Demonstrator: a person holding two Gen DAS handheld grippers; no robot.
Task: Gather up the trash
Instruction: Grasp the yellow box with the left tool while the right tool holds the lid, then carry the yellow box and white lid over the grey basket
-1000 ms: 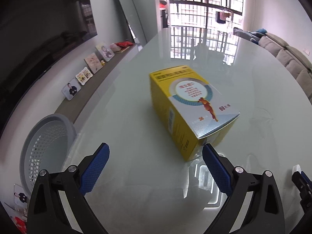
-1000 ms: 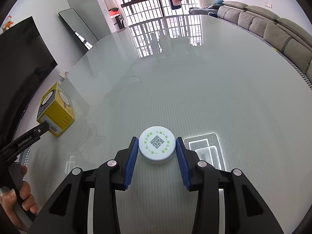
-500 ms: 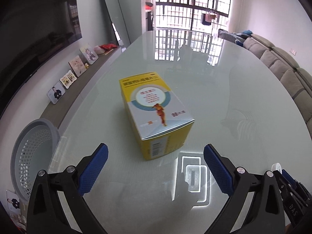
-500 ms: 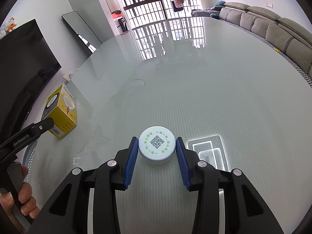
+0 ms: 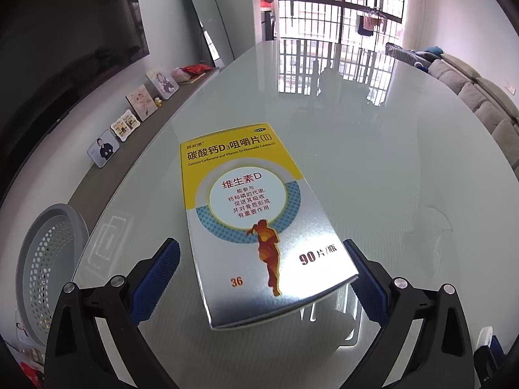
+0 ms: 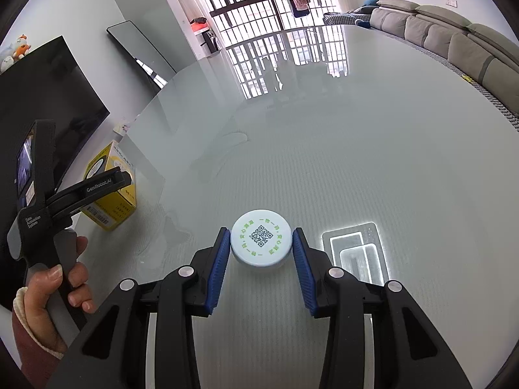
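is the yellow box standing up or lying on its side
Lying down. The yellow box rests on the glass table with its big printed front facing up, between the open pads of the left gripper, which do not touch it.

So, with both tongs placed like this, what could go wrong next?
1. The left tongs are open around the yellow box, and the blue pads do not yet press it. Closing unevenly could push the light box across the glossy glass table.
2. The right tongs grip the white round cap only by its low rim, so it might slip out when lifted.
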